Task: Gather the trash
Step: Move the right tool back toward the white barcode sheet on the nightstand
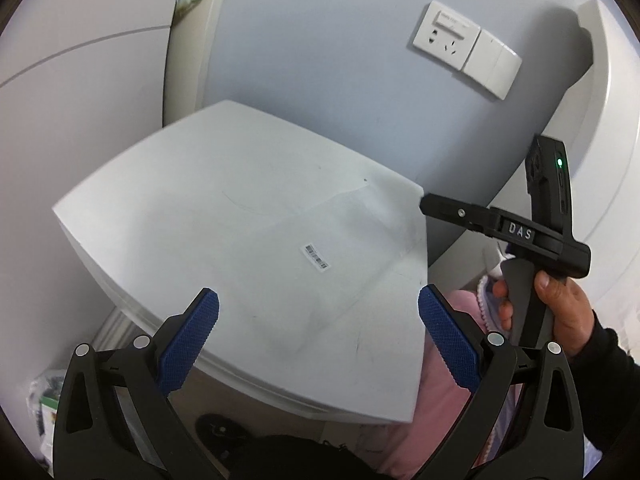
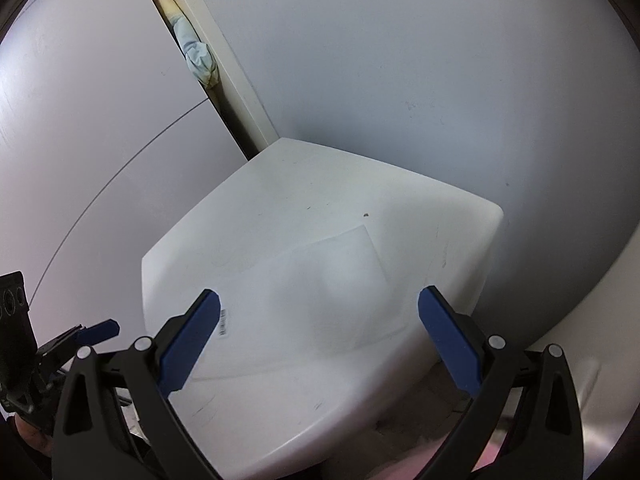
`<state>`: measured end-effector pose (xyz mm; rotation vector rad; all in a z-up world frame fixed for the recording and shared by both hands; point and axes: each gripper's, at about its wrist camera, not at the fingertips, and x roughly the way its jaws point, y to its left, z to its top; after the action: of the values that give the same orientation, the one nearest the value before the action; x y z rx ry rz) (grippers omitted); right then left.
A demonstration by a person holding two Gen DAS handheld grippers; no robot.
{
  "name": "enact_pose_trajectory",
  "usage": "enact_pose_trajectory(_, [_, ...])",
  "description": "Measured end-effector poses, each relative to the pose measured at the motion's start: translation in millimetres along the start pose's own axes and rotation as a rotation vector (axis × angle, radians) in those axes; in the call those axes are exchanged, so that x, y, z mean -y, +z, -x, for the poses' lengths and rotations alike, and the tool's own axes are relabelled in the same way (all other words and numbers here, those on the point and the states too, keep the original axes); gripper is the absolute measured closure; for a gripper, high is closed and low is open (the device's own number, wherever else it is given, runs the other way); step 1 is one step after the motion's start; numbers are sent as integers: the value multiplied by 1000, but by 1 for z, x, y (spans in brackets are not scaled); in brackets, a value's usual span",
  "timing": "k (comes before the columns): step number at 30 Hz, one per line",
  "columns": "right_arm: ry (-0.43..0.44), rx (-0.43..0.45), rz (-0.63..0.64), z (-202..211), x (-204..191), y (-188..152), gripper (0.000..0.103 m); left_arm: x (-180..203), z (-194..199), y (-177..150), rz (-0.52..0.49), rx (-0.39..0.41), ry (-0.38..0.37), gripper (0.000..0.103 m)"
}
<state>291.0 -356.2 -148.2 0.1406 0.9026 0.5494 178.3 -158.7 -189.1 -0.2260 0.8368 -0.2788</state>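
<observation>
Your left gripper (image 1: 318,334) hovers with jaws wide over the white table (image 1: 160,208). The clear plastic bag (image 1: 340,248) lies flat on the tabletop, barcode label (image 1: 318,257) up. Your right gripper (image 2: 318,334) hovers wide too, holding nothing.

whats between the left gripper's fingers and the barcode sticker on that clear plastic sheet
Only bare sheet: in the left wrist view the clear plastic sheet on the white table runs uninterrupted from the open left gripper to the barcode sticker.

Home bedroom, white bedside cabinet (image 1: 240,216), wall socket (image 1: 446,36), pink bedding (image 1: 436,432), wardrobe door (image 2: 100,120)
</observation>
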Motion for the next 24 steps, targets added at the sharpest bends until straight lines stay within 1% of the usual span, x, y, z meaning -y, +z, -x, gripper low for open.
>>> enact_pose_trajectory(3, [1, -25, 30, -10, -3, 6, 6, 3, -9, -2, -9, -12, 22, 6])
enact_pose_trajectory(7, [13, -63, 66, -19, -1, 11, 6, 0, -17, -1, 27, -23, -1, 6])
enact_pose_trajectory(8, [14, -75, 66, -21, 0, 11, 6, -3, -17, 0, 49, -21, -19, 6])
enact_pose_trajectory(10, [7, -94, 55, -24, 4, 11, 6, -10, -16, 2, 99, -7, -85, 6])
enact_pose_trajectory(11, [18, -96, 48, -23, 4, 10, 6, -14, -14, 3, 120, 3, -97, 6])
enact_pose_trajectory(14, [42, -101, 27, -23, 9, 8, 6, -22, -17, 3, 163, -5, -111, 6])
enact_pose_trajectory(19, [56, -108, 23, -24, 14, 7, 6, -24, -20, 2, 177, -14, -90, 6])
enact_pose_trajectory(24, [52, -108, 31, -27, 14, 5, 6, -26, -26, -3, 186, -35, -87, 6])
